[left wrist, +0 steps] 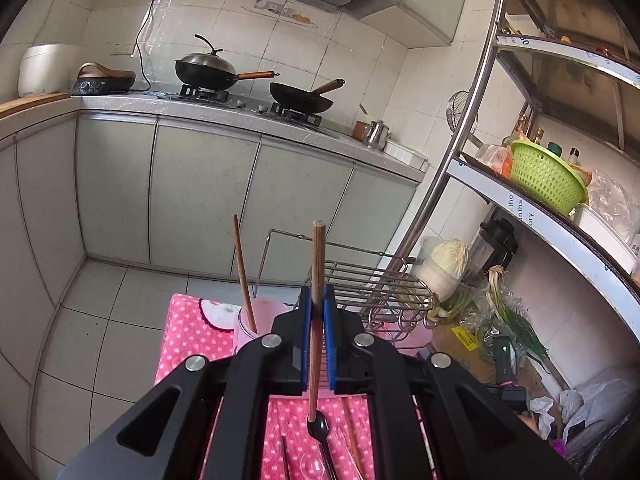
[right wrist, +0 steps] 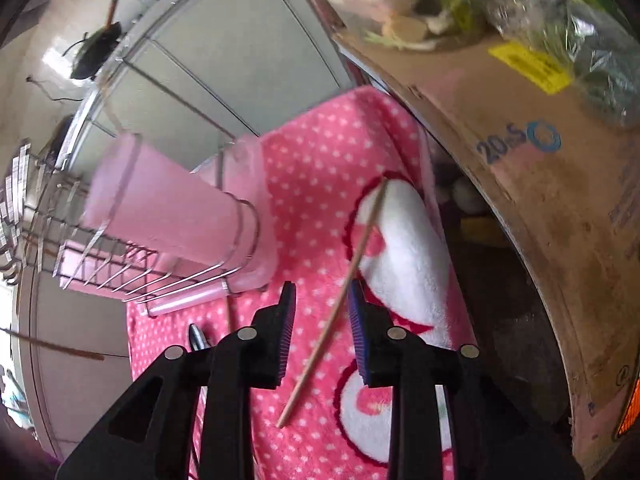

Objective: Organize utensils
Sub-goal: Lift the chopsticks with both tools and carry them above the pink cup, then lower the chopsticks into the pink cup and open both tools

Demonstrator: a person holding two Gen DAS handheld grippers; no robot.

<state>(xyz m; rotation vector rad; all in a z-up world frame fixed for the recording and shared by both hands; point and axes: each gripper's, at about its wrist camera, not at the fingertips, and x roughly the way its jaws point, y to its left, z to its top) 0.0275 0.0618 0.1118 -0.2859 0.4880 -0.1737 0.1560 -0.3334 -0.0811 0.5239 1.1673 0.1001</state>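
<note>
the left gripper (left wrist: 318,300) is clamped on a brown wooden chopstick (left wrist: 317,280) above the pink plastic cup (left wrist: 256,320), while the right gripper (right wrist: 322,300), jaws apart, straddles a pale wooden chopstick (right wrist: 340,296) on the pink dotted cloth (right wrist: 320,168), likely to close on it next.

A brown wooden chopstick (left wrist: 318,264) stands upright between the left gripper's (left wrist: 317,304) pads, above the pink polka-dot cloth (left wrist: 188,344). Behind it, near the cloth's far edge, a pink plastic cup (left wrist: 250,322) holds another wooden chopstick (left wrist: 244,276), left of the wire metal rack (left wrist: 376,288). A pale thin chopstick (right wrist: 340,300) lies on the cloth between the right gripper's (right wrist: 322,332) parted jaws.
</note>
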